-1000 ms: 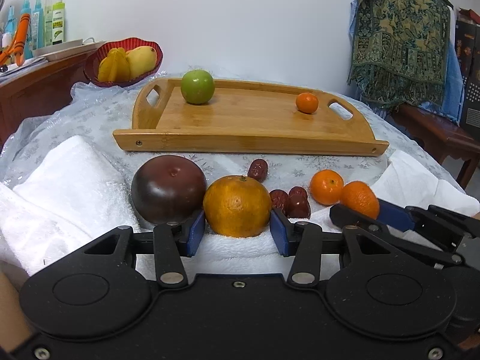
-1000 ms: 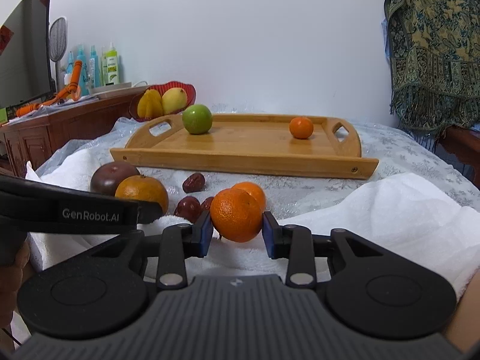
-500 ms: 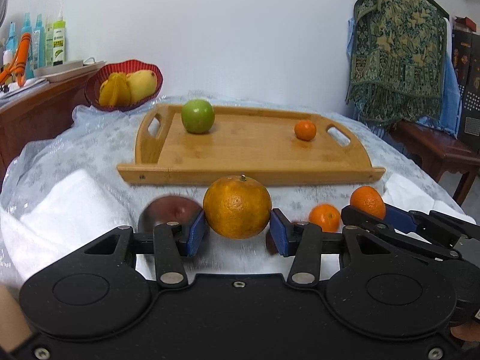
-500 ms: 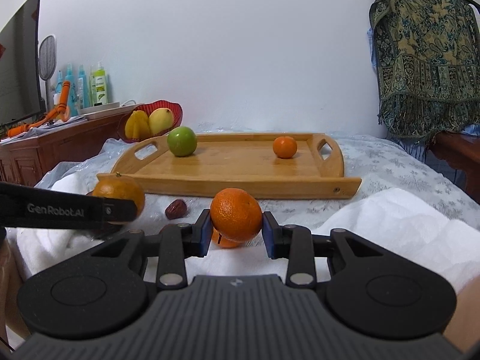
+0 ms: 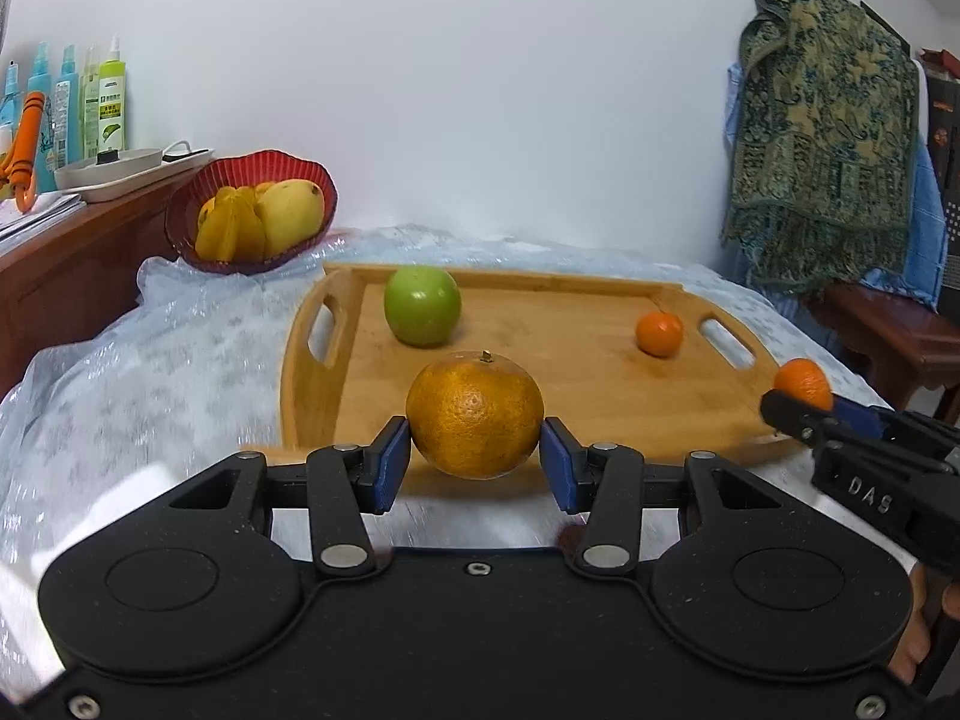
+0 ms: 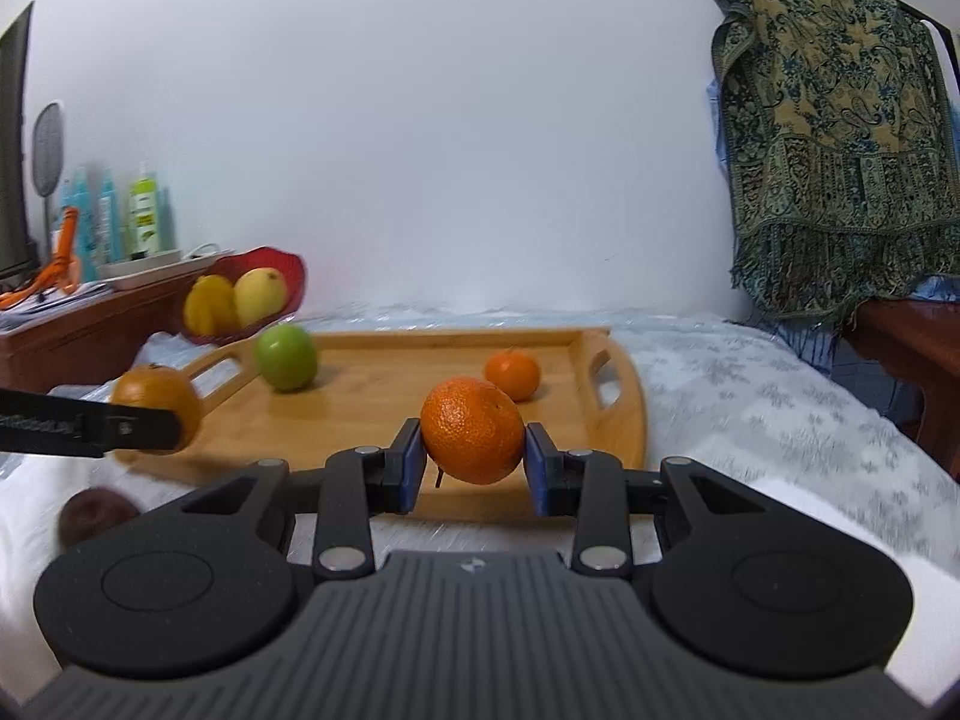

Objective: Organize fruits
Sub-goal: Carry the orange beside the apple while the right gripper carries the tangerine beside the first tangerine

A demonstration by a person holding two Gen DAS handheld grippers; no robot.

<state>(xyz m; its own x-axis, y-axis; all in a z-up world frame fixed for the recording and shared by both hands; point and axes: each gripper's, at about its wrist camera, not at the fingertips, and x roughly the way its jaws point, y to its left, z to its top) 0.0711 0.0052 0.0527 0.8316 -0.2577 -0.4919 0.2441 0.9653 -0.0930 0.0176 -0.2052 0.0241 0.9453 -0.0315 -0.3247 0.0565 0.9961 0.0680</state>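
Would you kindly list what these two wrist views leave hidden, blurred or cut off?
- Left wrist view: the fruit left on the white towel is hidden behind the left gripper body and its large orange.
- Left wrist view: the small orange is half covered by the right gripper's finger.
- Right wrist view: the dark fruit is blurred and partly hidden by the gripper body.
- Both views: bottle labels are too small to read.

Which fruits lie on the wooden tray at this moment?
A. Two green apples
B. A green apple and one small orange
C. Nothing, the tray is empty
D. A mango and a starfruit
B: the wooden tray carries only a green apple and one small orange; the other oranges are held in the grippers.
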